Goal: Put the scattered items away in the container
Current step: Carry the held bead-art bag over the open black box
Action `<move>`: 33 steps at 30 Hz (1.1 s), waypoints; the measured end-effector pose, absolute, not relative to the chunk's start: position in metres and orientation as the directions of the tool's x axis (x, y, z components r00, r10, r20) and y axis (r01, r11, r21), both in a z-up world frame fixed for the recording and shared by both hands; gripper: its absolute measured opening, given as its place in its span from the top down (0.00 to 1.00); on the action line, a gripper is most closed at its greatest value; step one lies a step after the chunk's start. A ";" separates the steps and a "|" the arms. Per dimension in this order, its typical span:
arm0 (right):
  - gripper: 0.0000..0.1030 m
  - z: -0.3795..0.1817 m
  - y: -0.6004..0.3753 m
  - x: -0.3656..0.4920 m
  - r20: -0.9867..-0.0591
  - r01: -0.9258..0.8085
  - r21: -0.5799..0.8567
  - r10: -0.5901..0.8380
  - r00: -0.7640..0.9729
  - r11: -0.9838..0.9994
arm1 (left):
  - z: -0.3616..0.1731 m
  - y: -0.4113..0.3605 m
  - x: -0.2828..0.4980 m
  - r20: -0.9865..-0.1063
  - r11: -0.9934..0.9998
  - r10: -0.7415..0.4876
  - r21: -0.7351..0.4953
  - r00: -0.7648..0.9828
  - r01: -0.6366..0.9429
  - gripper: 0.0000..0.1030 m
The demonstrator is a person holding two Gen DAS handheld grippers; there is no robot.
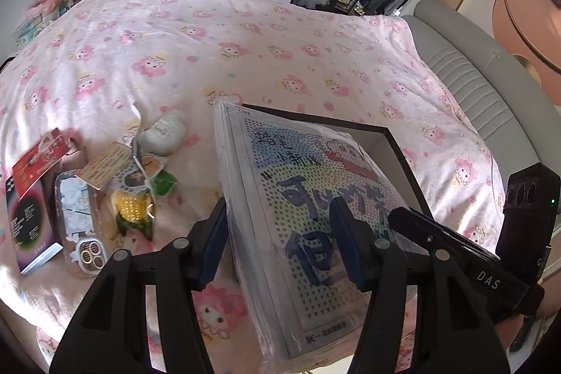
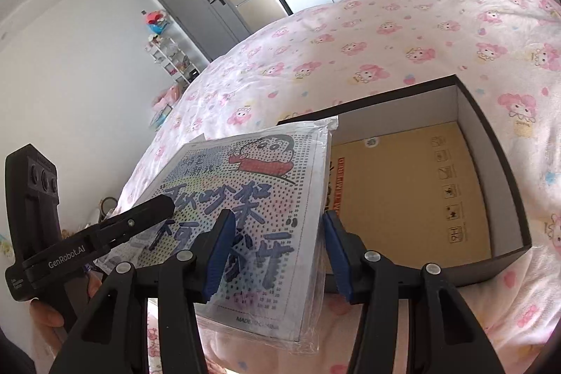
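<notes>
Two grippers carried one flat wrapped kit (image 2: 245, 216) between them: the left gripper (image 1: 280, 244) and right gripper (image 2: 275, 255) each clamped an edge. The open box (image 2: 491, 135) lay on the bed at the right of the frame, just beyond the kit's far edge.

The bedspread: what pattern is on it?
Pink cartoon characters scattered on pale pink bedspread; the left wrist view shows it best.

White lettering "GenRobot.AI" runs along the black left gripper (image 2: 151, 209). "DAS" is printed on the right gripper (image 1: 409, 216). The plastic-wrapped cartoon kit (image 2: 245, 209) reads "MADE IN CHINA" along its bottom edge, partly blurred.
</notes>
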State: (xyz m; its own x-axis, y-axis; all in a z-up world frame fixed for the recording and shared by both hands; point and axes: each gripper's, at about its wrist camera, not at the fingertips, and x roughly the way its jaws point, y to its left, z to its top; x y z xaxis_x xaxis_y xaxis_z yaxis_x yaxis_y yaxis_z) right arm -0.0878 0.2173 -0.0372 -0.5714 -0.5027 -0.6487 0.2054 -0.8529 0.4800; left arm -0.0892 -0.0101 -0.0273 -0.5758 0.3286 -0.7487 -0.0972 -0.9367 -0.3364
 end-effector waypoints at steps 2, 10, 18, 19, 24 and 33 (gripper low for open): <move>0.54 -0.038 0.232 -0.094 -0.652 0.190 0.469 -0.483 -0.584 -0.862 | -0.031 0.005 -0.103 -0.756 -0.933 0.343 -0.341 -0.558 -0.112 0.43; 0.54 -0.055 0.267 -0.137 -0.717 0.129 0.415 -0.411 -0.563 -0.901 | -0.068 0.039 -0.156 -0.790 -0.906 0.411 -0.409 -0.455 -0.108 0.40; 0.57 -0.112 0.269 -0.160 -0.795 0.057 0.443 -0.421 -0.438 -0.895 | -0.113 0.048 -0.176 -0.880 -0.940 0.336 -0.335 -0.335 -0.060 0.39; 0.57 -0.117 0.268 -0.161 -0.802 0.057 0.440 -0.420 -0.425 -0.896 | -0.117 0.048 -0.177 -0.888 -0.943 0.327 -0.327 -0.323 -0.056 0.40; 0.57 -0.133 0.263 -0.166 -0.836 0.073 0.409 -0.406 -0.369 -0.910 | -0.130 0.054 -0.180 -0.916 -0.959 0.285 -0.273 -0.281 -0.082 0.39; 0.56 -0.135 0.274 -0.171 -0.807 0.029 0.485 -0.461 -0.369 -0.874 | -0.131 0.056 -0.174 -0.937 -0.974 0.222 -0.199 -0.269 -0.110 0.36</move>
